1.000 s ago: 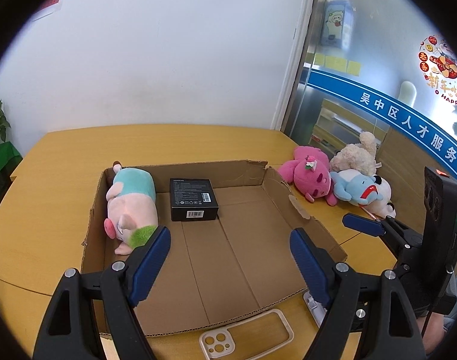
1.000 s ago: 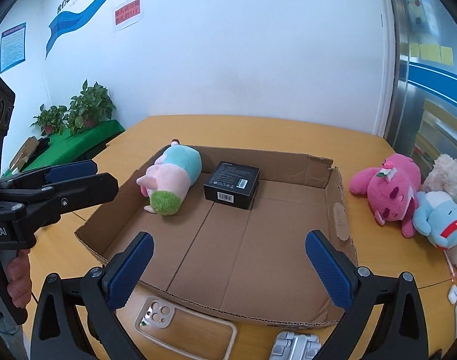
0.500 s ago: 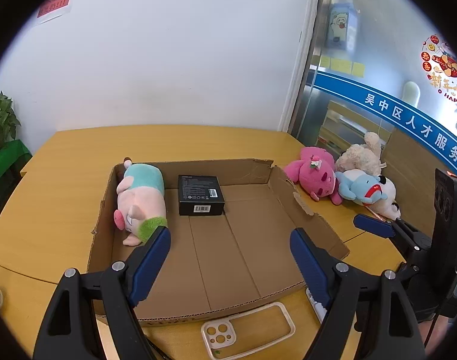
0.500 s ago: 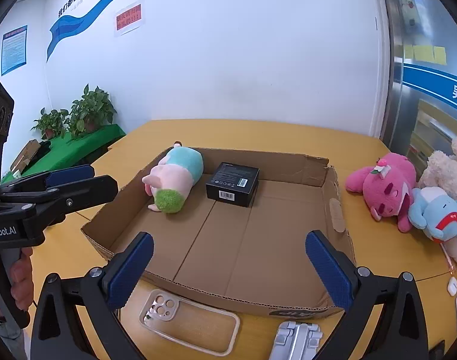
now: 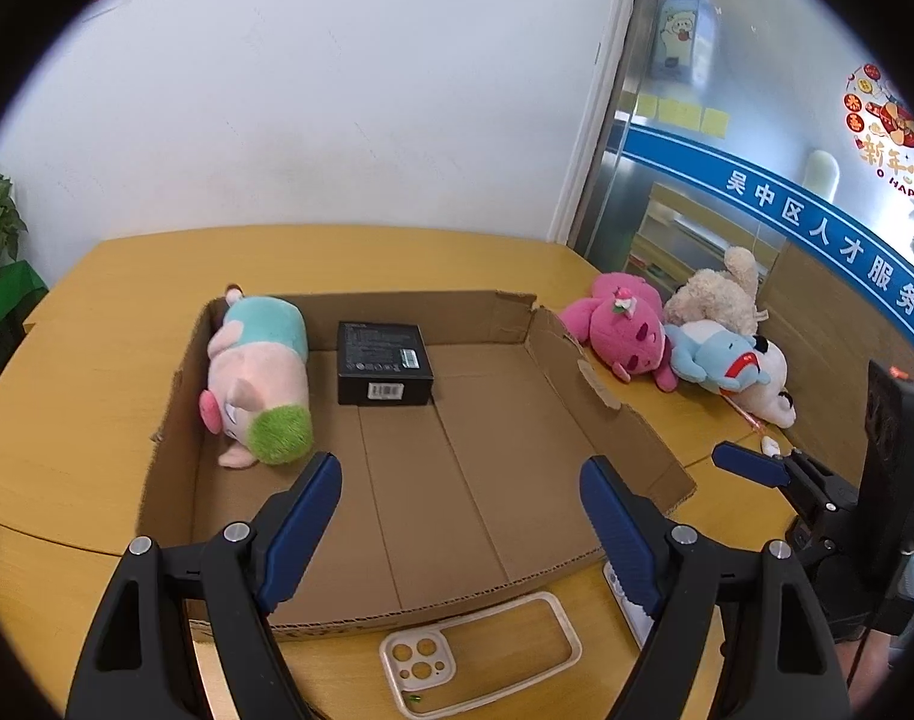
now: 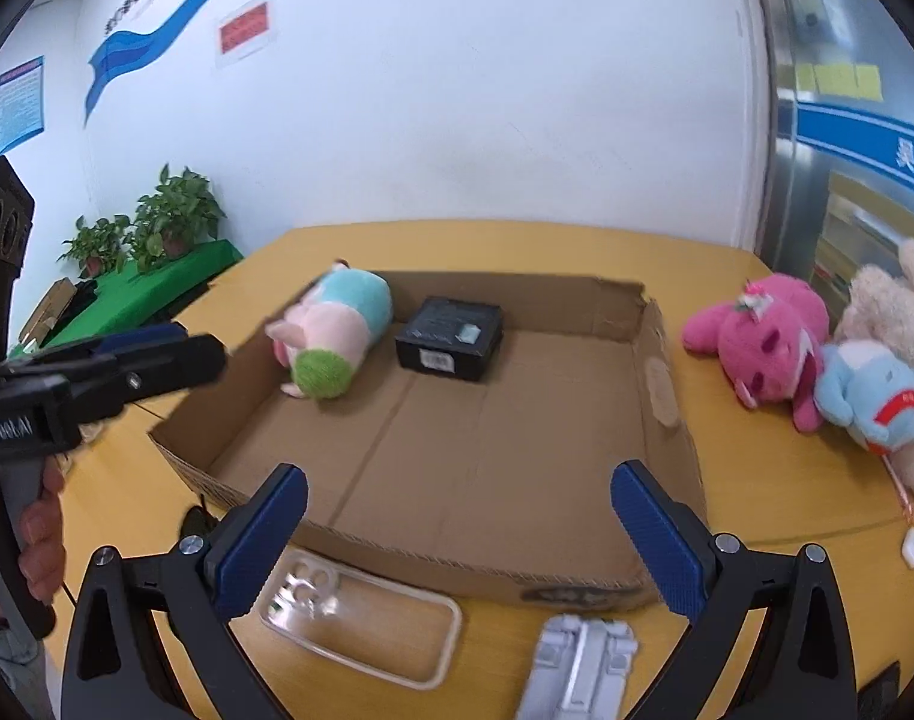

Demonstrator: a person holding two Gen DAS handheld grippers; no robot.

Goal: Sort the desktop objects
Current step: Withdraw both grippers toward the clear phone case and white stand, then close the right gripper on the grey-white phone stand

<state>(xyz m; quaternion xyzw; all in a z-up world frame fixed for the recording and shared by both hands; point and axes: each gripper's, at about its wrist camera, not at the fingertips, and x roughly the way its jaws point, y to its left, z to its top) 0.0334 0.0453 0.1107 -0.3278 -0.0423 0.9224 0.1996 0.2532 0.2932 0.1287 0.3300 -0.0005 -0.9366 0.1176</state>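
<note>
A shallow cardboard box lies on the wooden table. Inside it are a pink and teal plush at the left and a black carton at the back. A clear phone case lies on the table in front of the box. My left gripper is open and empty above the box's front edge. My right gripper is open and empty, also at the box's front. A grey phone stand lies below the right gripper.
A pink plush, a blue plush and a cream plush lie right of the box. A small white item lies at the right edge. Potted plants stand beyond the table's left.
Both grippers have pulled back and risen a little, so the box looks further away and more of the phone case and stand shows. Both stay open and empty.
</note>
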